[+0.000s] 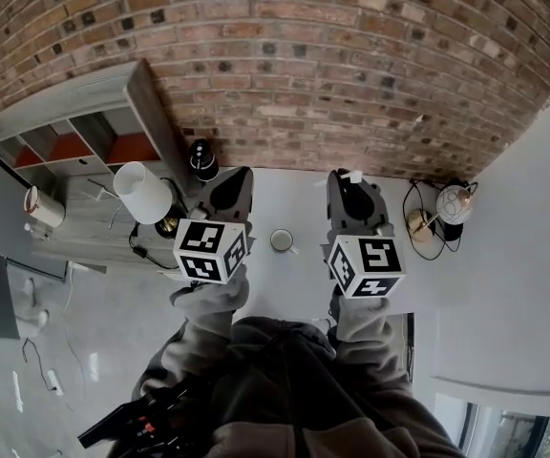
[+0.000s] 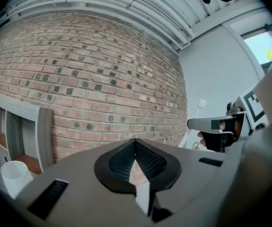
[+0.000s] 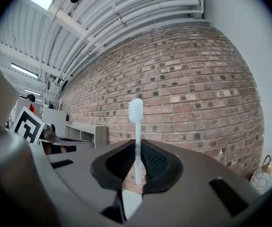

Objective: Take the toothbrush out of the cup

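The white toothbrush (image 3: 136,119) stands upright between the jaws of my right gripper (image 3: 137,150), which is shut on its handle, bristle head topmost. In the head view its white tip (image 1: 354,176) shows at the front of the right gripper (image 1: 348,181), raised above the table. The small white cup (image 1: 282,240) sits on the white table (image 1: 294,198) below, between the two grippers. My left gripper (image 1: 240,177) is held up beside it, and its jaws (image 2: 135,148) are shut with nothing between them. The left gripper view also catches the toothbrush (image 2: 200,106) off to the right.
A brick wall (image 1: 351,74) runs behind the table. A white-shaded lamp (image 1: 143,191), a black bottle (image 1: 201,158) and a grey shelf unit (image 1: 74,122) are at the left. A round lamp with cables (image 1: 447,208) lies at the right.
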A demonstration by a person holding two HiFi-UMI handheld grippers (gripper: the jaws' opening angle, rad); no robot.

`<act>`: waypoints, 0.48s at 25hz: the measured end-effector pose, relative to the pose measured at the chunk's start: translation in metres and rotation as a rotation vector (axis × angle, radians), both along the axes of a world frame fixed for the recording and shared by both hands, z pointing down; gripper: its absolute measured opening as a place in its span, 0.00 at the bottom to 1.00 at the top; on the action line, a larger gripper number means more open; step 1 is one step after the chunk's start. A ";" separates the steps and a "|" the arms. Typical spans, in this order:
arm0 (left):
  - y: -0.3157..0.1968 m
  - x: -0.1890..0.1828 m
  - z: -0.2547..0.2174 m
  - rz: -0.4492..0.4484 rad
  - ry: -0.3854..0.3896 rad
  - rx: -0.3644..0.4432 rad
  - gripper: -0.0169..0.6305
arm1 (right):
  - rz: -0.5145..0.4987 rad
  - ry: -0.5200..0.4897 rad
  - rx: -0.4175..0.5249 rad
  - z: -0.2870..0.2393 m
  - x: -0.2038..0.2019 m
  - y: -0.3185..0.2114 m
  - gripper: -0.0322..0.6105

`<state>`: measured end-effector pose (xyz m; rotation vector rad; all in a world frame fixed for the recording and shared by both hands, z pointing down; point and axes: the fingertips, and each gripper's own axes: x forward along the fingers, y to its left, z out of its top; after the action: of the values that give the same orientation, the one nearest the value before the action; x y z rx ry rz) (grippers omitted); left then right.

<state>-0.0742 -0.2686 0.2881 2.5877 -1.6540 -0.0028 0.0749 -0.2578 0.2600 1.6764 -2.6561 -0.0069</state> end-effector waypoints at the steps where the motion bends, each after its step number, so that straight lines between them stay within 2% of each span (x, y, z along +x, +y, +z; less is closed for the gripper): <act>1: 0.000 0.001 -0.003 0.001 -0.002 0.007 0.01 | -0.001 0.001 0.005 -0.002 0.000 0.000 0.11; 12: -0.002 0.002 -0.020 -0.009 -0.025 0.049 0.01 | -0.028 -0.007 0.046 -0.020 -0.003 0.001 0.11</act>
<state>-0.0720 -0.2704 0.2685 2.6271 -1.6946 -0.0113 0.0720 -0.2569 0.2401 1.6547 -2.7053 -0.0625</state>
